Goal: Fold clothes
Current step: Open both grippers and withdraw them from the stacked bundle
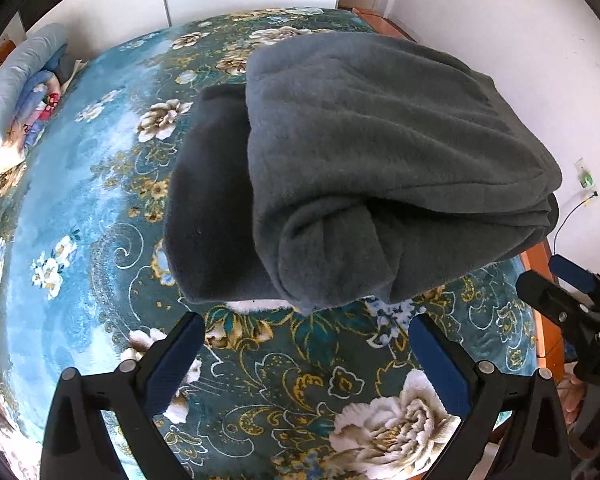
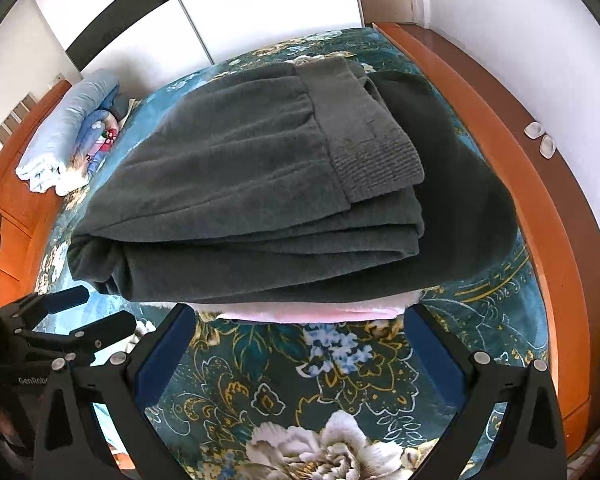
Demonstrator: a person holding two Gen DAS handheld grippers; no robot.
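Bed cover (image 1: pixel 80 208), teal with cream and gold flowers, spread across a bed with an orange wooden frame (image 2: pixel 540 216). Dark grey fleece garment (image 2: pixel 260 208), folded into a thick stack of several layers, ribbed cuff (image 2: pixel 376 160) uppermost, resting on the cover over a pink-white cloth (image 2: pixel 320 312) that shows at the near edge. Folded light-blue bedding (image 1: pixel 16 92) at the far corner. Left gripper (image 1: pixel 304 360): jaws spread wide, empty, just short of the stack. Right gripper (image 2: pixel 300 344): jaws spread wide, empty, near the stack's edge.
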